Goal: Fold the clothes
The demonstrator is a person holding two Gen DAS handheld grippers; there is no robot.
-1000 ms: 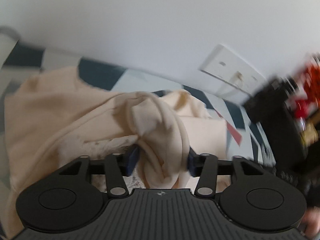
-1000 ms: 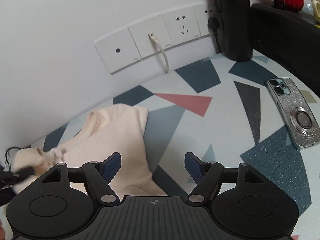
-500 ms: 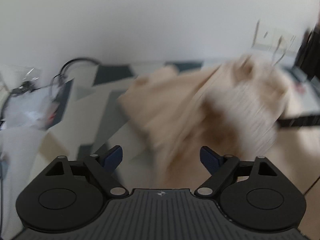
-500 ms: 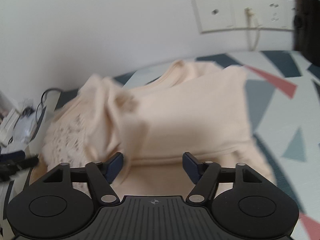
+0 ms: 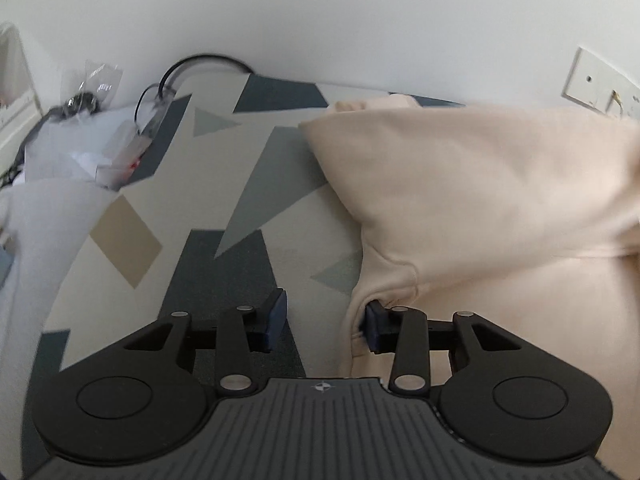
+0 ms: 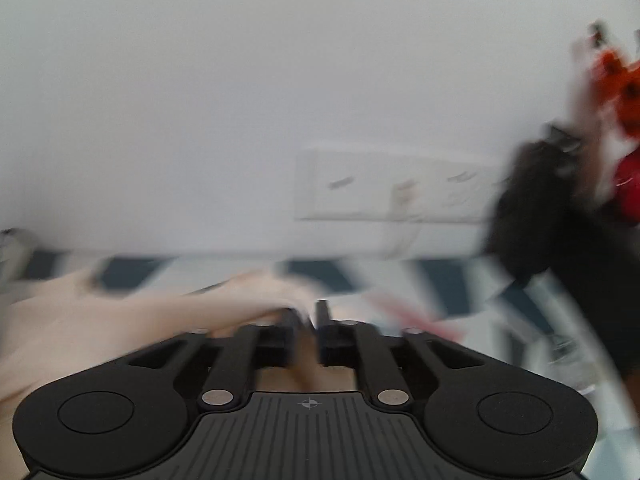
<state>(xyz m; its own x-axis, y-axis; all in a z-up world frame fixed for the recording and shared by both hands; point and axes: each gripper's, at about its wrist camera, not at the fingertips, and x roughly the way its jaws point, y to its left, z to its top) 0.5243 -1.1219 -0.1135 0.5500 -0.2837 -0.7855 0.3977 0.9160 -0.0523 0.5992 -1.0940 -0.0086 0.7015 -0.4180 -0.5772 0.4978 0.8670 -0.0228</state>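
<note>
The left gripper (image 5: 322,320), closing, stands open at the cream garment's (image 5: 480,208) edge; the right gripper (image 6: 306,330), closing, perhaps pinches cloth, blurred.

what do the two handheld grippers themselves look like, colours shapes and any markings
Both match. The left gripper has a matte black ribbed body with a small crosshair mark, two round black discs at its sides, black link arms with silver pivot pins, and dark blue pads on its fingers. The right gripper has the same build; blur hides its pad colour. No cables, hands or sleeves show.

Blurred hand-held gripper (image 6: 305,330), seemingly pinching cream cloth (image 6: 120,320)
</note>
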